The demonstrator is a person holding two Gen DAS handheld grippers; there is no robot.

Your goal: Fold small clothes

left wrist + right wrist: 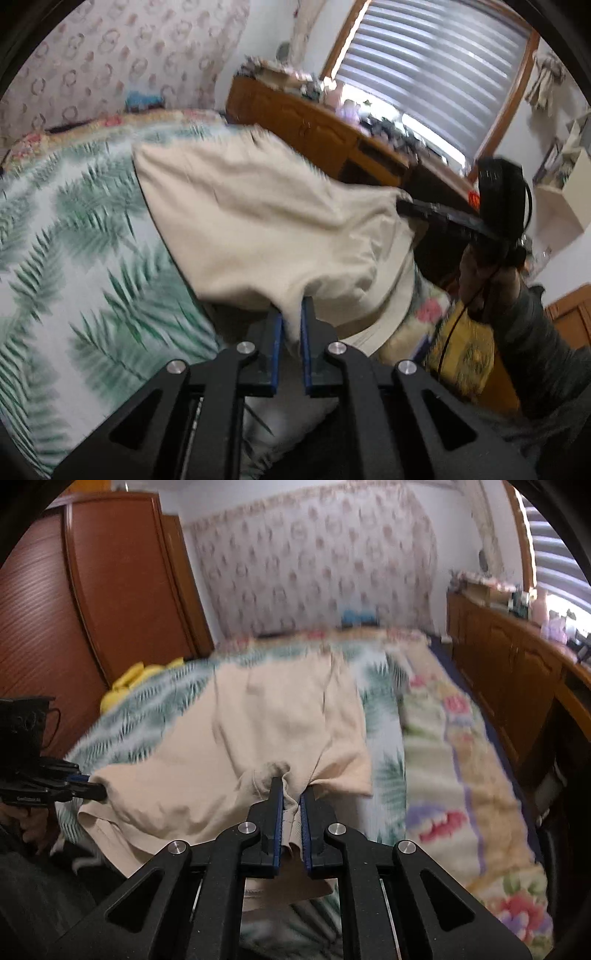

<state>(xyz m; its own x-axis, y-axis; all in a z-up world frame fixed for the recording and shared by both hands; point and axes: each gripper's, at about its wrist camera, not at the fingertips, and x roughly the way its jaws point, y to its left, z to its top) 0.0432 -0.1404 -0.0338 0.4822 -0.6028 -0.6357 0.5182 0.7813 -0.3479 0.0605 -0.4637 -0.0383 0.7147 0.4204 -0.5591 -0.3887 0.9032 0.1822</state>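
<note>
From the left wrist, the left gripper (pixel 291 314) is clamped on the near edge of a beige garment (pixel 251 214), which drapes up off the palm-leaf bedspread (pixel 74 229); the right gripper (pixel 402 206) pinches its far corner — a hand (pixel 484 273) behind it. From the right wrist, the right gripper (pixel 291 790) is closed on a bunched fold — the left gripper (pixel 99 788) grips the garment's left edge.

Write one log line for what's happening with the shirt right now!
left hand-held gripper: shut on beige shirt | right hand-held gripper: shut on beige shirt | near edge raised off leaf-print bedspread
</note>
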